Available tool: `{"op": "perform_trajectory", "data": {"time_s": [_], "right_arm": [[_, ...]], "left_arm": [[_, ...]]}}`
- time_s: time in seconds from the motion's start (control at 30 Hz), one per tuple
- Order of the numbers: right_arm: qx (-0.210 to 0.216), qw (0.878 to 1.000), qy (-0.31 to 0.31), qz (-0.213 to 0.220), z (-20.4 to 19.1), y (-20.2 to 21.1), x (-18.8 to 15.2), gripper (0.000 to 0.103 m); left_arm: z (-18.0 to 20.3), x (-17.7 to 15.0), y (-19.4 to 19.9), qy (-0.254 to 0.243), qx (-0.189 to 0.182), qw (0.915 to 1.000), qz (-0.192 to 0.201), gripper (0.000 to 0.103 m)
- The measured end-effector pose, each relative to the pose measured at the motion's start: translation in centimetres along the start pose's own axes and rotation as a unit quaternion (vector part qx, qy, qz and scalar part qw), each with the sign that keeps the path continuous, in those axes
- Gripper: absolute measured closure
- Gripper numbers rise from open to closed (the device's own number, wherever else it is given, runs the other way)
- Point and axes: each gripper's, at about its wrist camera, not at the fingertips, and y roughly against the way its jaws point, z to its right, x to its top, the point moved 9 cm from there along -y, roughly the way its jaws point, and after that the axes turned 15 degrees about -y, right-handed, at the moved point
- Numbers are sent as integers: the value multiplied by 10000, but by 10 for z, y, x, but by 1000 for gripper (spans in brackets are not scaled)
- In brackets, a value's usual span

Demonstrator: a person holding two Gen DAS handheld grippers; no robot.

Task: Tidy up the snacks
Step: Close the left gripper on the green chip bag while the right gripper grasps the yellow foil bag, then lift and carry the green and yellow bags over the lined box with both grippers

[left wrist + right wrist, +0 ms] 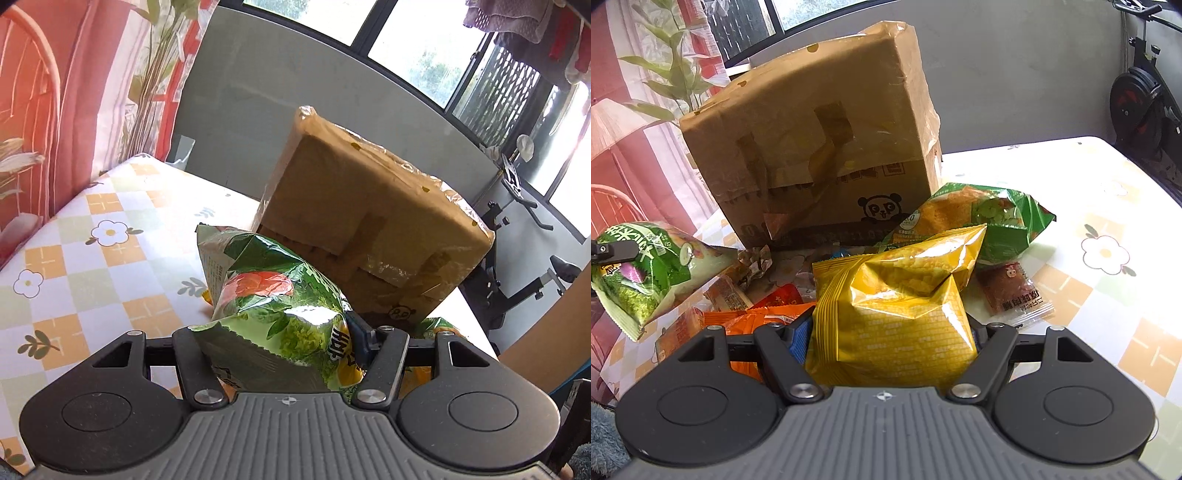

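Green foil fills the near view of the left hand-held gripper (280,350), whose fingers are clamped on a green snack bag (273,295) printed with leafy vegetables, lifted clear of the checked, flower-patterned surface (92,258). On the right, the right hand-held gripper (890,332) is closed on a puffy yellow snack bag (897,306), which bulges out between its fingers. Just beyond that bag lies the rest of the pile: orange packets (753,317) to the near left, a small clear-wrapped brown packet (1012,291) to the right, and a green-and-orange bag (979,221) leaning behind. In the right wrist view the green snack bag hangs at the far left edge, held by the other tool. Farther back stands a brown cardboard box (820,155) with a panda logo and peeling tape, touching the pile. Behind it rise a grey wall, windows and an exercise bike (1141,107).
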Motion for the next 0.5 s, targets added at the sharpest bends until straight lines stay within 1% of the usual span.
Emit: {"op": "perform_trajectory", "data": {"time_s": [0.1,0.2,0.4,0.5], "right_arm": [[116,9999,53,67,-8,6,7,28],[175,9994,224,201,-17,12,17,28],[333,9974,285,573,-29,27,46,28],[391,9954,417,767,-38,35,62,28]], "left_arm": [[-1,7,14,-86,-25,9998,197,40],[0,16,24,-222,89,9989,414,40],[0,38,42,-495,234,9949,842,39],[-2,53,54,-386,180,9929,1114,39]]}}
